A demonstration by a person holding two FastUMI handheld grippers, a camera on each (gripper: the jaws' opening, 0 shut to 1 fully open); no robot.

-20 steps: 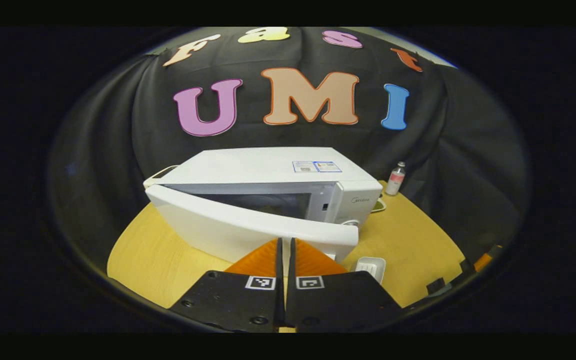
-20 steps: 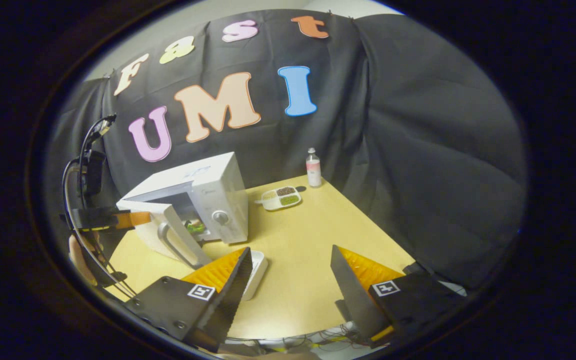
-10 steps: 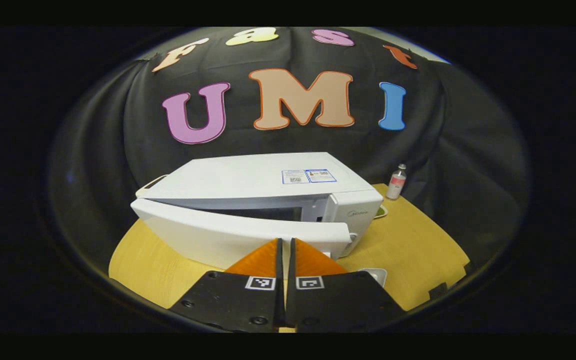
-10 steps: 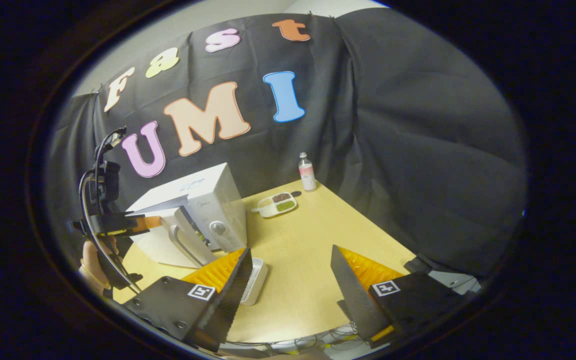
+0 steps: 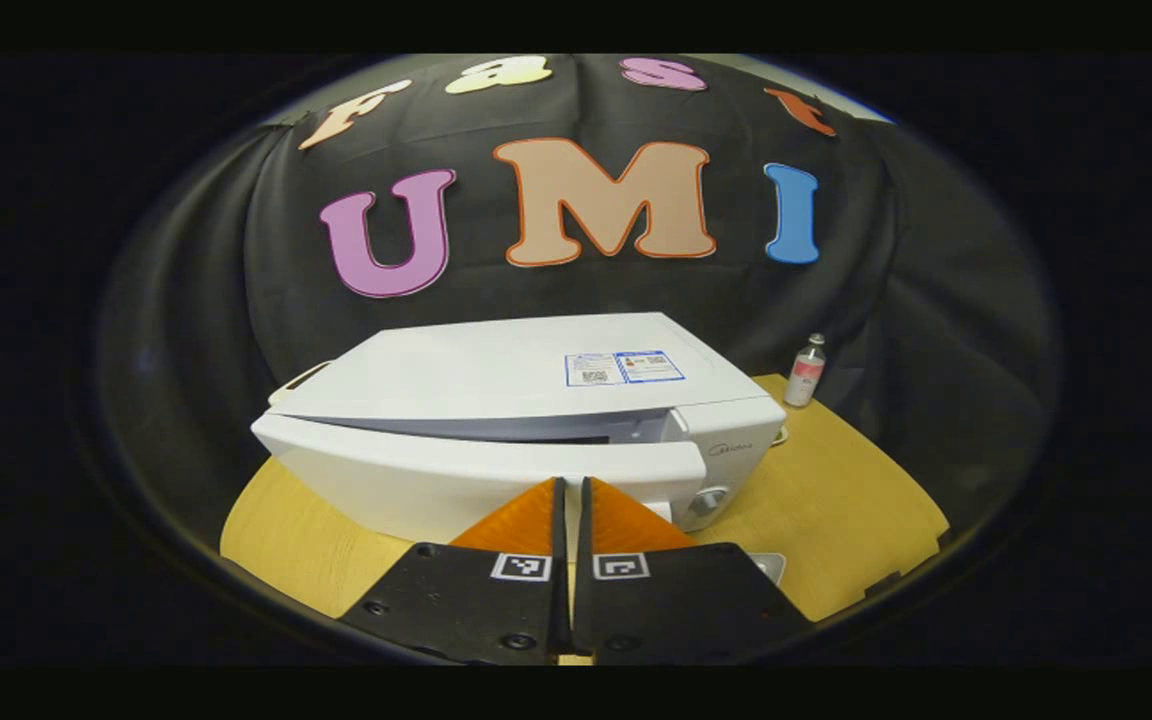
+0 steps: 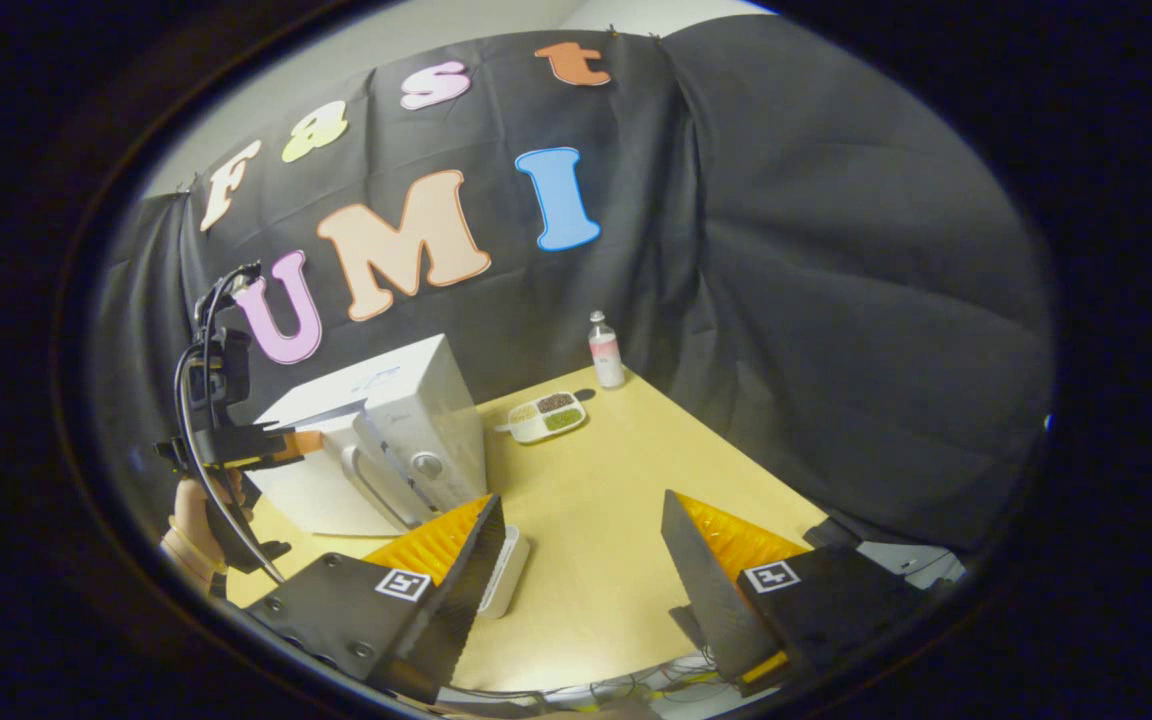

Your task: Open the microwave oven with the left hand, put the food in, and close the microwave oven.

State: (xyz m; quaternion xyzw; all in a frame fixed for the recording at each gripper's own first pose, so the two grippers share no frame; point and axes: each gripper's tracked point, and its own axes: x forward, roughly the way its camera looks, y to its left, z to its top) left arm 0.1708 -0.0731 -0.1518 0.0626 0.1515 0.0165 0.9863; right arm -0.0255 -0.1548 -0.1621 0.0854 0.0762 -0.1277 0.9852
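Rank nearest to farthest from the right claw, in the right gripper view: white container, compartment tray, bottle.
From the right claw:
1. White container, on the table just beside its left-side finger.
2. Compartment tray, mid-table, to the right of the microwave.
3. Bottle, upright at the table's far edge by the cloth wall.

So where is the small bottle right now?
In the right gripper view the bottle stands upright at the table's far edge by the black cloth, just beyond the divided food tray, to the right of the microwave.

White microwave oven (image 5: pixel 526 385) on table, door (image 5: pixel 466 470) nearly shut, slightly ajar
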